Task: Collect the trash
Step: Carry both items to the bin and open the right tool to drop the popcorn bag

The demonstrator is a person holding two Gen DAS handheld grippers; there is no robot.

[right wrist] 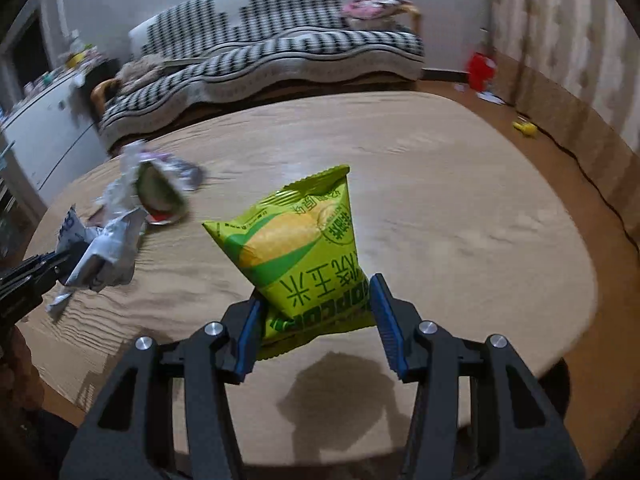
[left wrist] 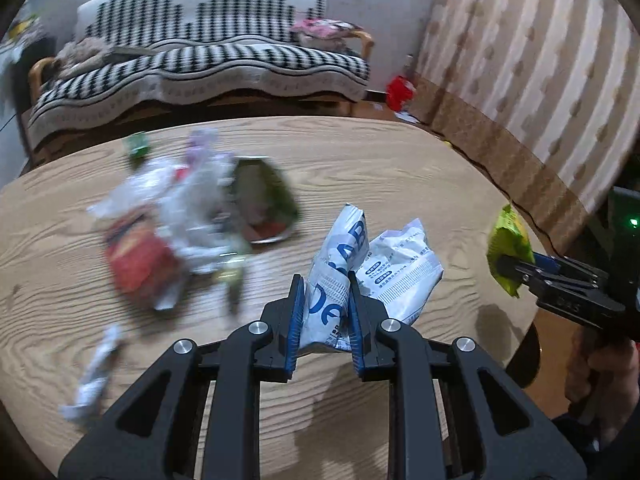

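The left gripper [left wrist: 323,292] has its jaws pinching a crumpled white-and-blue plastic wrapper [left wrist: 360,268]; the right gripper [right wrist: 316,312] has its jaws clamped on a lime-green snack bag [right wrist: 298,252]. Both are held above the round wooden table [left wrist: 400,168], where blurred mixed wrappers [left wrist: 176,216] lie.

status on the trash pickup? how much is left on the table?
No bin is in view, so nothing shows as done. In hand: left gripper is shut on the white wrapper, right gripper on the green snack bag, both lifted. Left: a blurred wrapper pile and a scrap on the table.
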